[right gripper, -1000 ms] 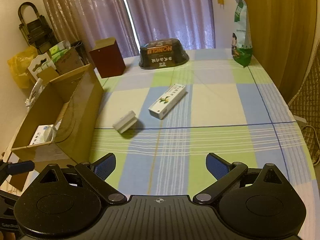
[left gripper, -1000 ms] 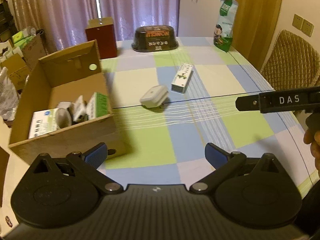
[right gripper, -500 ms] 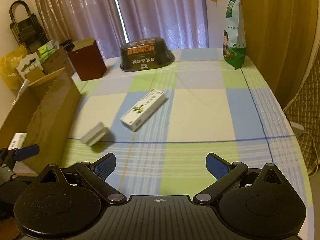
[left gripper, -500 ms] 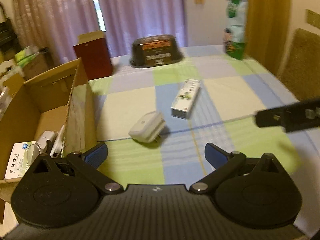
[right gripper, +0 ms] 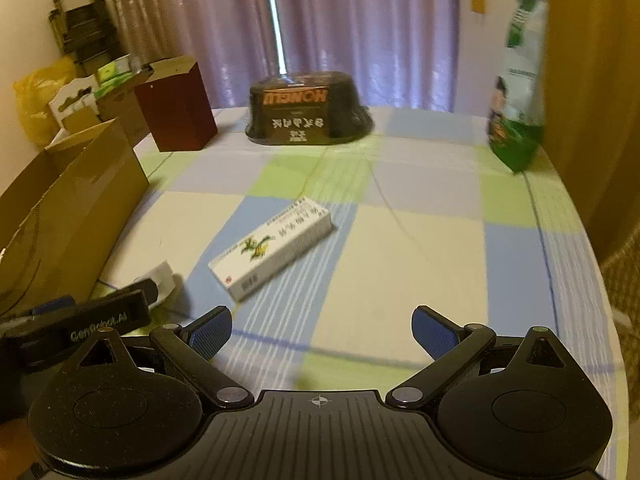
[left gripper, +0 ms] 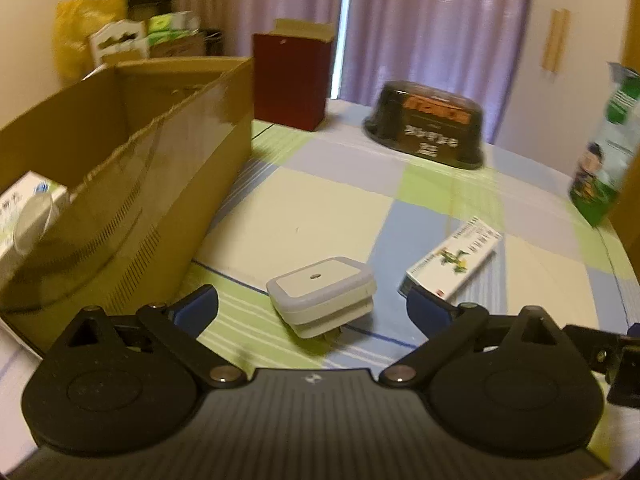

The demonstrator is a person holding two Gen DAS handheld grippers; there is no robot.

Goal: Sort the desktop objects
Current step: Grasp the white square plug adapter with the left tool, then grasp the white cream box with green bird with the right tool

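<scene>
Sorting partly done, two items left on the table

Cardboard box [left gripper: 132, 184] at left holds some packages, apparently; white adapter [left gripper: 322, 296] and medicine carton [right gripper: 272, 252] remain at centre, left gripper [left gripper: 312, 306] and right gripper [right gripper: 322, 326] both spread, empty.

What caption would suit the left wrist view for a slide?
Open left gripper approaching a small white square plastic box on the checked tablecloth, beside the brown cardboard box.

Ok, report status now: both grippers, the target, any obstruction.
Left gripper open, white plug block between its fingers. Right gripper open, empty. Long white box on the cloth. Nothing blocking.
</scene>
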